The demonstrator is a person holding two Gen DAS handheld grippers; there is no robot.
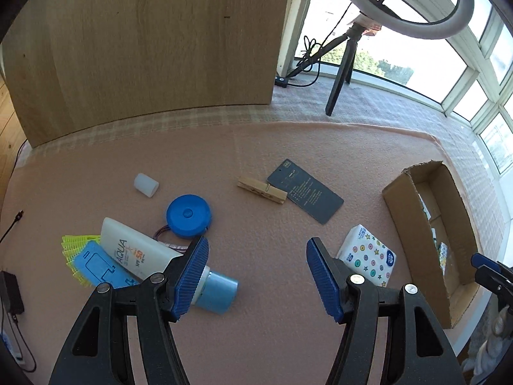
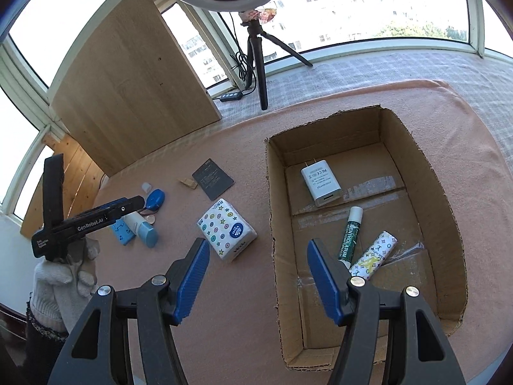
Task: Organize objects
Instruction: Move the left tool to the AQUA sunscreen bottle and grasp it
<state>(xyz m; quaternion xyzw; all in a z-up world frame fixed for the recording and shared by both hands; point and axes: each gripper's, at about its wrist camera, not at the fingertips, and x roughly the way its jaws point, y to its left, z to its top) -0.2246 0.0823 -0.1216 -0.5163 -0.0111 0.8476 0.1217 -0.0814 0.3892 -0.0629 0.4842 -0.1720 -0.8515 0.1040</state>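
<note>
Left tongs (image 1: 256, 276): spread, nothing between the blue ribbed pads, above the pink cloth-covered counter (image 1: 272, 147).
Right tongs (image 2: 258, 277): spread, empty, over the near left wall of the open brown cardboard box (image 2: 449, 240).
Inside the box, ahead of the right tongs: white wall charger (image 2: 320, 183), green lip-balm stick (image 2: 350, 234), white patterned tube (image 2: 373, 255).
Just right of the left tongs: white tissue pack with coloured dots (image 1: 368, 255).
Left of the left tongs: white sunscreen tube with pale blue cap (image 1: 144, 252), round blue tape measure (image 1: 188, 215).
Ahead of the left tongs: wooden clothespin (image 1: 261, 190), touching a dark grey card (image 1: 304, 191).
</note>
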